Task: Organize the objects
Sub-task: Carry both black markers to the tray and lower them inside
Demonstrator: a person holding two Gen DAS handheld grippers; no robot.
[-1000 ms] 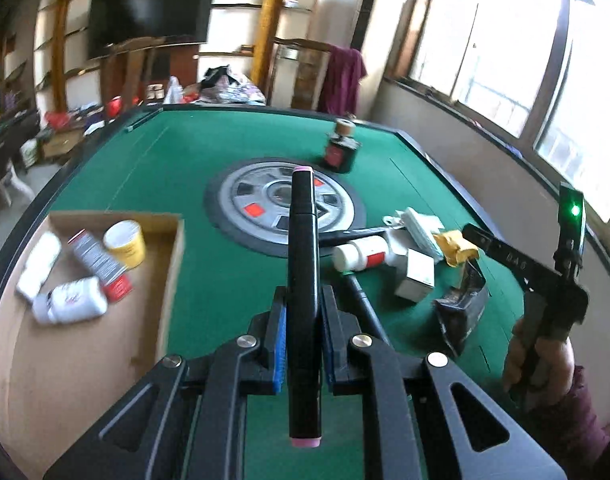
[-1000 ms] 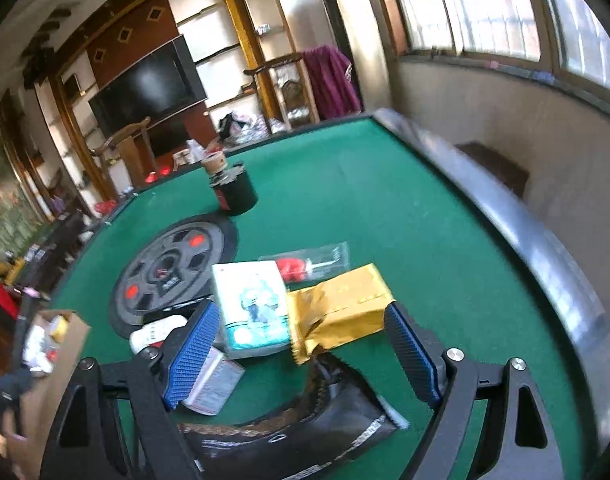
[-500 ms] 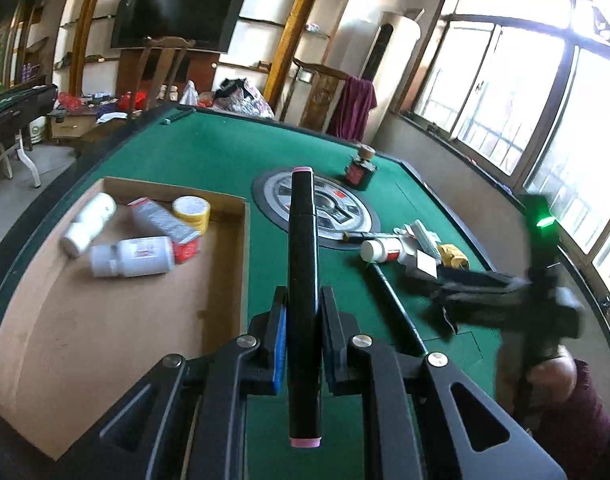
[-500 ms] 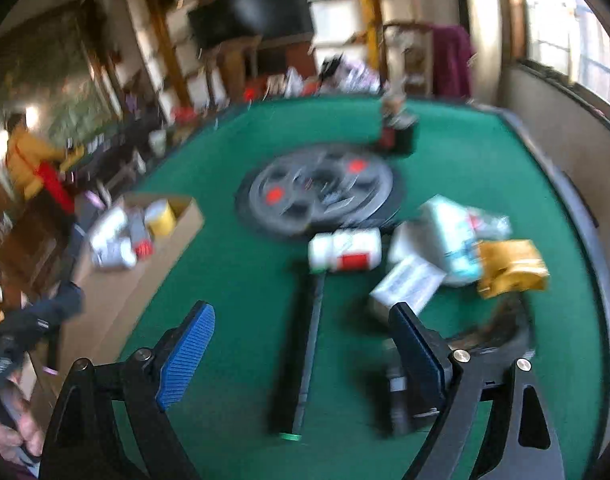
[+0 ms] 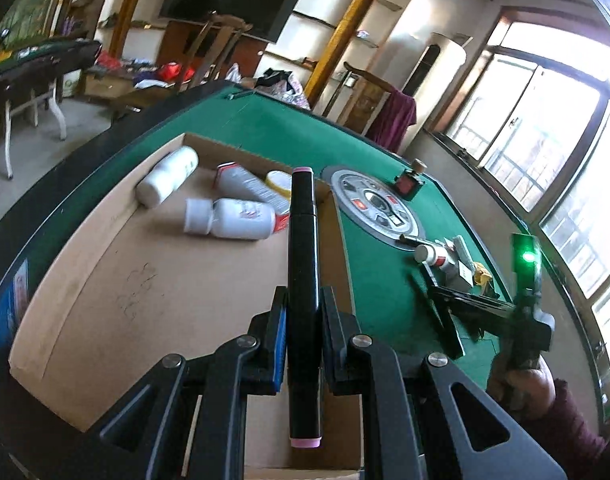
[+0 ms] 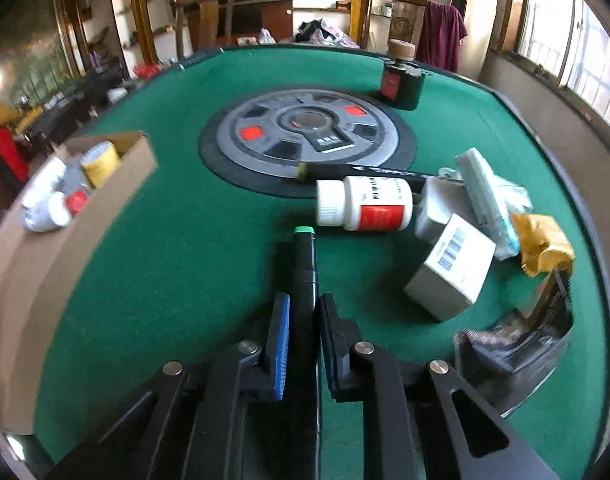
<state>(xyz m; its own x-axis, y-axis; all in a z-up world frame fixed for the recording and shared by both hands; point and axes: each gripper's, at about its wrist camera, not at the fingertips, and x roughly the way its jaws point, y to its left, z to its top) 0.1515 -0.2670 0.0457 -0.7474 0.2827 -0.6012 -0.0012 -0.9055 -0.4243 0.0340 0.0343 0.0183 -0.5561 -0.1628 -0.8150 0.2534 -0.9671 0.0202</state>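
My left gripper (image 5: pixel 303 312) is shut on a black marker with pink ends (image 5: pixel 303 256), held above the open cardboard box (image 5: pixel 145 300). In the right wrist view my right gripper (image 6: pixel 303 308) points down at the green felt, its jaws closing tight on a black marker with a green cap (image 6: pixel 304 256). The blue pads (image 6: pixel 279 332) press on both sides of that marker. The left wrist view shows a person's hand (image 5: pixel 521 380) holding the right gripper low over the felt at the right.
Several white bottles (image 5: pixel 233 220) and a yellow-lidded tub lie in the box. On the felt lie a white bottle (image 6: pixel 365 208), another marker (image 6: pixel 365 170), a white carton (image 6: pixel 453 268), a tissue pack (image 6: pixel 485 200), a yellow pouch (image 6: pixel 545 240) and a black pouch (image 6: pixel 517 344). A dark jar (image 6: pixel 401 84) stands beyond the round centre panel (image 6: pixel 305 132).
My left gripper carried the pink-ended marker leftward over the box. My right gripper swung left from the pile, sank to the felt and shut on the green-capped marker.
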